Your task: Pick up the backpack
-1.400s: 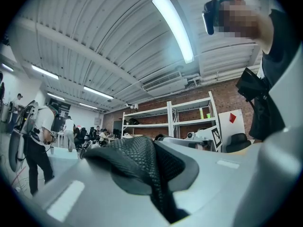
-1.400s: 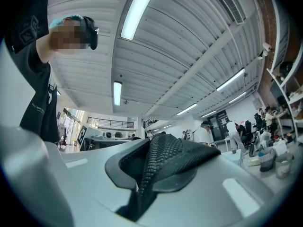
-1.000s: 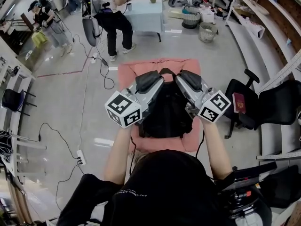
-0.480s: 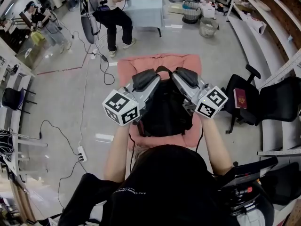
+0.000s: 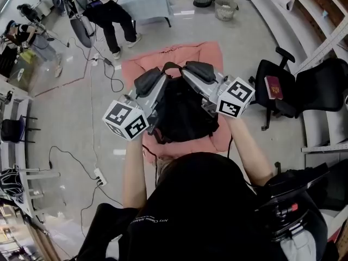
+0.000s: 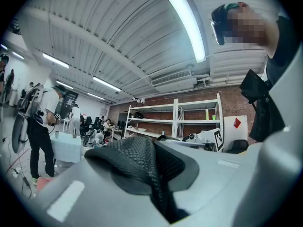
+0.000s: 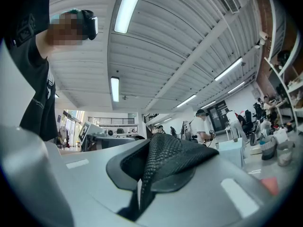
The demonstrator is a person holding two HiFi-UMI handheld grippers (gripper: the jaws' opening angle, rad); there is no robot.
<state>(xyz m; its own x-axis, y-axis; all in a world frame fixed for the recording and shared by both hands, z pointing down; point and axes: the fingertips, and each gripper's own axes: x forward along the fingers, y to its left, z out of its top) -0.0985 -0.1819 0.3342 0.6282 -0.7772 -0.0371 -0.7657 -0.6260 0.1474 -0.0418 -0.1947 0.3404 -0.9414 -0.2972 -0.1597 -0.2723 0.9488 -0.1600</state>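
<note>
Well, both hands have a hold on the bag. The left gripper (image 5: 148,82) has its fingers (image 6: 236,174) squeezed tight on a black mesh strap (image 6: 137,150). The right gripper (image 5: 197,69) is squeezed tight on the other strap (image 7: 165,157) in the same way.

The backpack (image 5: 185,116) is black. From the person it lies straight ahead, at 12 o'clock, over a pink cloth (image 5: 209,50). I cannot tell if its bottom rests on the cloth or hangs just above it. Its long side runs from 12 o'clock to 6 o'clock. The little carry loop (image 5: 170,66) is at the 12 o'clock end, and the fat bottom is at the 6 o'clock end, near the person.

What matters most for the lift is that the bag sits below and between the two grippers. The left one grips near the 11 o'clock corner of the bag and the right one near the 1 o'clock corner. Their tips come close together by the loop. Both hands look just as near to the bag, so I think neither should pull first. The next move looks like a straight pull up with both hands together. If one hand goes up faster, the bag may tip to one side, or a strap may slip out.
</note>
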